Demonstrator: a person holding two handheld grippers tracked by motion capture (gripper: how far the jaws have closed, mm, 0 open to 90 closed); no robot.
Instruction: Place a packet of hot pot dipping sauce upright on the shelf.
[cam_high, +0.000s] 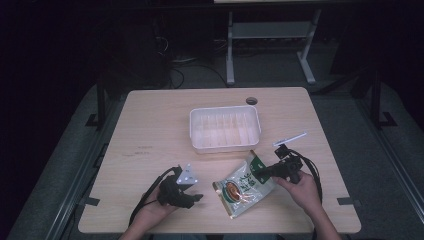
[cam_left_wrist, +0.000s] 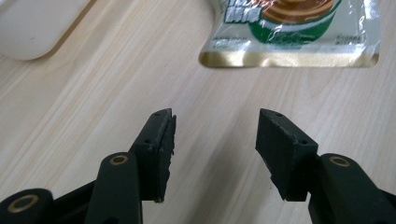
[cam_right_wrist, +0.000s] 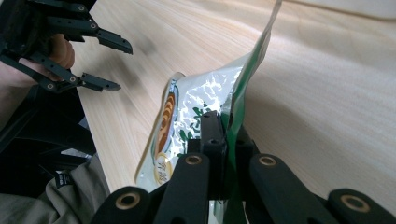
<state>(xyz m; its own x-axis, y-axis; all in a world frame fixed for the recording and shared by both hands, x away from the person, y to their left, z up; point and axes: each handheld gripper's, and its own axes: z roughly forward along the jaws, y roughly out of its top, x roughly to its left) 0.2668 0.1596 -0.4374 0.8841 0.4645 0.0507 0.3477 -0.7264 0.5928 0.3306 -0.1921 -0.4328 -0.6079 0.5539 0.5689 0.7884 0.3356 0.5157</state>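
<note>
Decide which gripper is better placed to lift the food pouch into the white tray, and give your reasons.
Right. The right gripper is shut on the food pouch, just in front of the white tray. The left gripper stands open, short of the pouch's gold edge.

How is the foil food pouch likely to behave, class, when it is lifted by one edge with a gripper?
The pouch is probably floppy: pinched in the right gripper, its film bends and creases. Its glossy foil looks slippery, so a light grip might slide. It seems light, since one edge hold keeps it raised off the table.
</note>
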